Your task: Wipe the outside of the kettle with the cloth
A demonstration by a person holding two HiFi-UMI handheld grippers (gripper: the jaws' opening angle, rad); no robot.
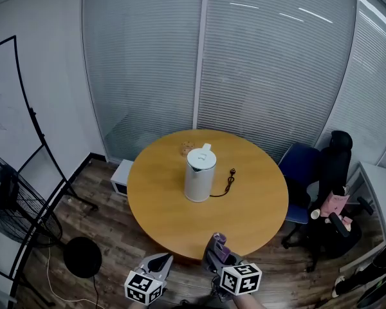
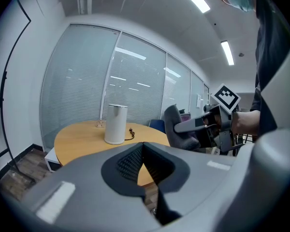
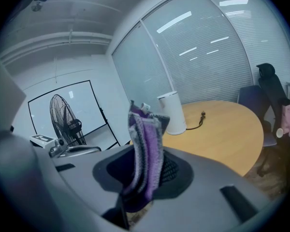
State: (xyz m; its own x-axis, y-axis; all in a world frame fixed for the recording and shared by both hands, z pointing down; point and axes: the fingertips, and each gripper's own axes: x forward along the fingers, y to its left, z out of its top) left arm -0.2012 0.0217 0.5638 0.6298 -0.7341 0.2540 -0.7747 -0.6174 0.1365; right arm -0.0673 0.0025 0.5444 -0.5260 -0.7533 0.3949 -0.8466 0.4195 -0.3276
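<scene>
A white kettle stands upright near the middle of a round wooden table, its black cord trailing right. The kettle also shows in the left gripper view and the right gripper view. Both grippers hang short of the table's near edge. My left gripper is shut with nothing between its jaws. My right gripper is shut on a purple and grey cloth, which sticks up from the jaws. The cloth is well short of the kettle.
A small brown item lies on the table behind the kettle. Blue and black chairs stand to the right, a floor fan and a whiteboard stand to the left, and a white box lies on the floor by the table.
</scene>
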